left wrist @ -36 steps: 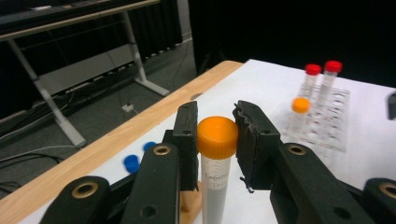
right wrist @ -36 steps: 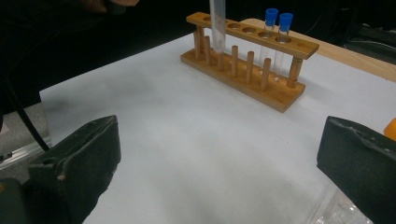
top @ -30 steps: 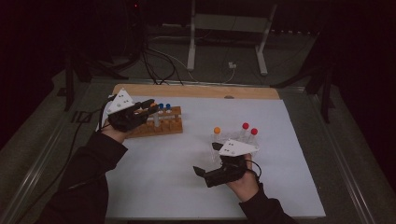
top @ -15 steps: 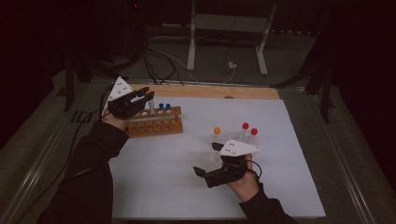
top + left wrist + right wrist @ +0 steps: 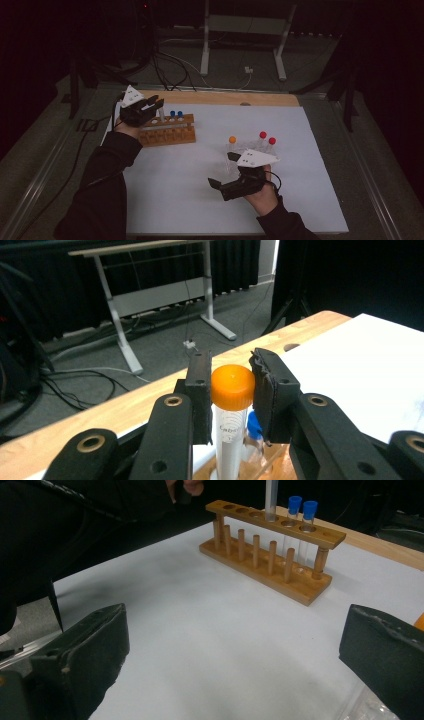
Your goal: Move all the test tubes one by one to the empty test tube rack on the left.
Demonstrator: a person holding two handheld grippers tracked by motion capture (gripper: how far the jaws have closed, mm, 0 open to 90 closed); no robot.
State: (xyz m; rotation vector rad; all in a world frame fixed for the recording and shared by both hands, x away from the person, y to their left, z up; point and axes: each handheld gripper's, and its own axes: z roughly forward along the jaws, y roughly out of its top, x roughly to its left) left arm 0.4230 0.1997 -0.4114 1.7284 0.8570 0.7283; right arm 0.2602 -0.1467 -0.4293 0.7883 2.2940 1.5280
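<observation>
My left gripper [image 5: 150,107] is shut on the orange cap of a clear tube [image 5: 231,390], which it holds upright over the left part of the wooden rack [image 5: 167,131]. In the right gripper view the tube's [image 5: 271,497] lower end stands in a hole of the rack [image 5: 270,555], beside two blue-capped tubes [image 5: 301,510]. One blue cap [image 5: 254,422] shows just behind the held tube. My right gripper [image 5: 222,170] rests low on the white mat, open with nothing between its wide-set pads [image 5: 85,650].
Three loose capped tubes stand behind the right gripper: one orange [image 5: 232,140] and two red [image 5: 266,138]. The white mat [image 5: 175,190] covers the table, with a wooden strip [image 5: 220,97] at its back. Metal table legs [image 5: 205,45] and cables lie beyond.
The left hand has shifted back over the rack's left part and come down with the orange-capped tube. The right hand has kept still.
</observation>
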